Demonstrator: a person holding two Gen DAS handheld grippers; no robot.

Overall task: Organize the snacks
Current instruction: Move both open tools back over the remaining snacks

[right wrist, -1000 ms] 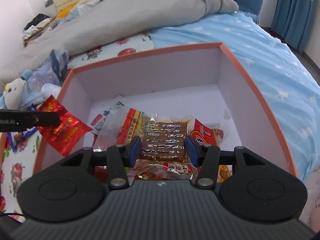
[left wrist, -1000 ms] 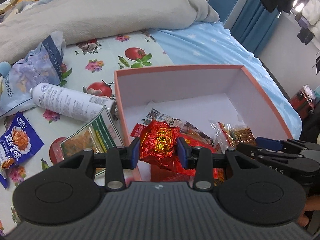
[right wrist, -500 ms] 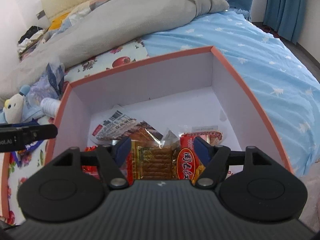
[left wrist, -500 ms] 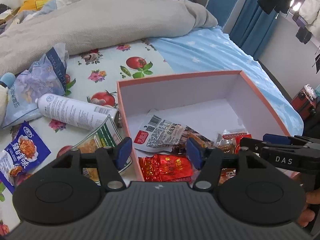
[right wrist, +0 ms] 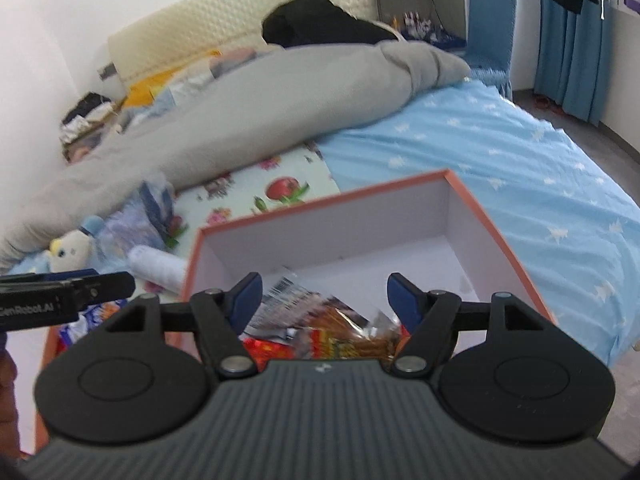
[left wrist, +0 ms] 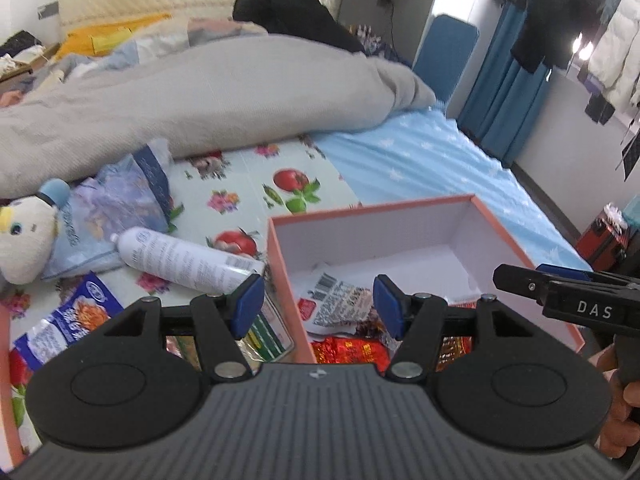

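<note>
Below both grippers: orange box [left wrist: 500, 236] on bed, snack packets [right wrist: 320, 336] piled inside. Left gripper [left wrist: 316, 306] held open, empty. Right gripper [right wrist: 324, 300] held open, empty. Spray can [left wrist: 180, 258] seen left of box.

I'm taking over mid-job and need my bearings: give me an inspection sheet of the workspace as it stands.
Surface: bed with a fruit-print mat on a blue sheet.
Job's things: orange box open, holding a red foil packet and other snack packets; blue snack bag and a green-edged packet lie outside it.
Clutter: white spray can, plush toy, tissue pack, grey duvet.
Grippers: left gripper and right gripper open, empty, above the box.
Cables: nothing seen.
Surroundings: blue curtains, hanging clothes.
</note>
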